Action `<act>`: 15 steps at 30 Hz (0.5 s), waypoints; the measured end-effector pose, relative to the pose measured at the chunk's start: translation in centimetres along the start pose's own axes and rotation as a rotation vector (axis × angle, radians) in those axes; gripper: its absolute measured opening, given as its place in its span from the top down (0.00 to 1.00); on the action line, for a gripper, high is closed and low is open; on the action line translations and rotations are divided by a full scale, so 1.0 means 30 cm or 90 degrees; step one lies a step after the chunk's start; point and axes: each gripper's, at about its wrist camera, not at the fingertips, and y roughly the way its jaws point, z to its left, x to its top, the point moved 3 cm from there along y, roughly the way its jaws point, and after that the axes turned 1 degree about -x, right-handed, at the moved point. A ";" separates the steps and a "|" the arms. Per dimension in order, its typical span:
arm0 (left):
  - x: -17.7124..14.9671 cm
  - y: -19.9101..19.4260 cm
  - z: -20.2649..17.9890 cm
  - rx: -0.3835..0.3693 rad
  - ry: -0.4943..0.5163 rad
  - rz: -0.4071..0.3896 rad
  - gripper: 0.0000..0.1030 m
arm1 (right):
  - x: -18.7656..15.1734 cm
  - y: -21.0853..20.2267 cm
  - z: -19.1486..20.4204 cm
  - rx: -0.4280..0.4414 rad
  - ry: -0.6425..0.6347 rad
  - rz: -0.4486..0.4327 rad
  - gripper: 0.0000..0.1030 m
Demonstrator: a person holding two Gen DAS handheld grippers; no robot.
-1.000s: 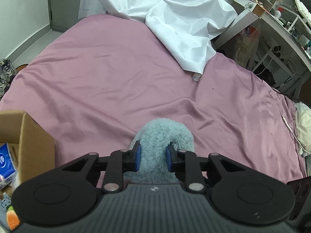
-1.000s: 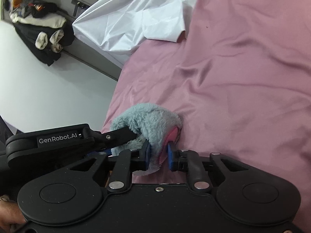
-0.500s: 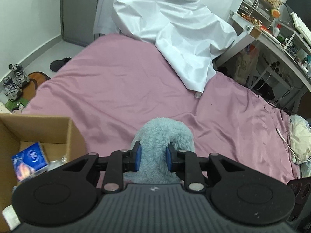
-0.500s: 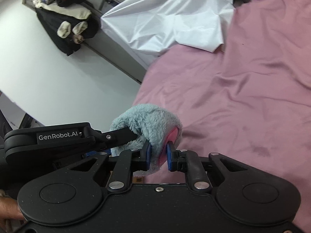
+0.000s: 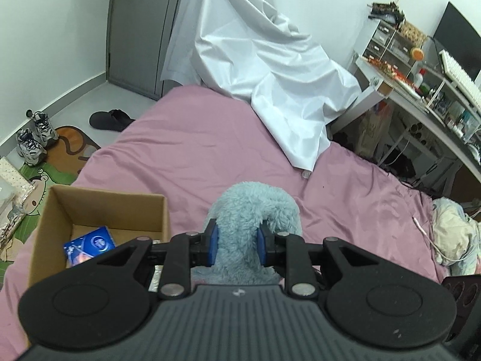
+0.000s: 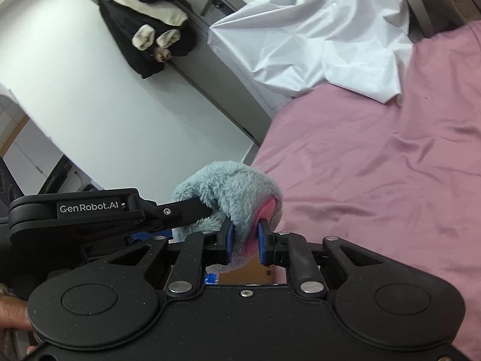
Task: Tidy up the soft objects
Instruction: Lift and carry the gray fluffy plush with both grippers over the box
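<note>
While both grippers pinch it, the grey-blue plush toy (image 5: 251, 225) hangs above the pink bedsheet (image 5: 192, 153): left gripper (image 5: 236, 245) clamps the fuzzy body, right gripper (image 6: 244, 239) clamps its pink-lined end. Cardboard box (image 5: 54, 219) sits left, holding a blue packet (image 5: 90, 245).

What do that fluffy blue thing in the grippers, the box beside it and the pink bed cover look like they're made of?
Fluffy blue toy: plush fabric, seemingly synthetic fleece; shaggy matte pile, with a smoother pink patch.
Box: plain brown cardboard, matte, with raw cut edges.
Pink bed cover: thin woven cloth, possibly satin or polyester; it shows a soft sheen and fine creases.
</note>
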 end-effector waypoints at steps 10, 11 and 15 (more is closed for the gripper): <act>0.002 -0.092 0.095 -0.017 -0.027 -0.027 0.77 | -0.039 0.011 0.116 0.014 -0.042 -0.010 0.84; 0.001 -0.099 0.109 -0.018 -0.031 -0.030 0.77 | -0.044 0.015 0.126 0.016 -0.045 -0.009 0.83; -0.015 -0.115 0.165 -0.019 -0.043 -0.030 0.77 | -0.070 0.038 0.153 0.025 -0.055 0.003 0.81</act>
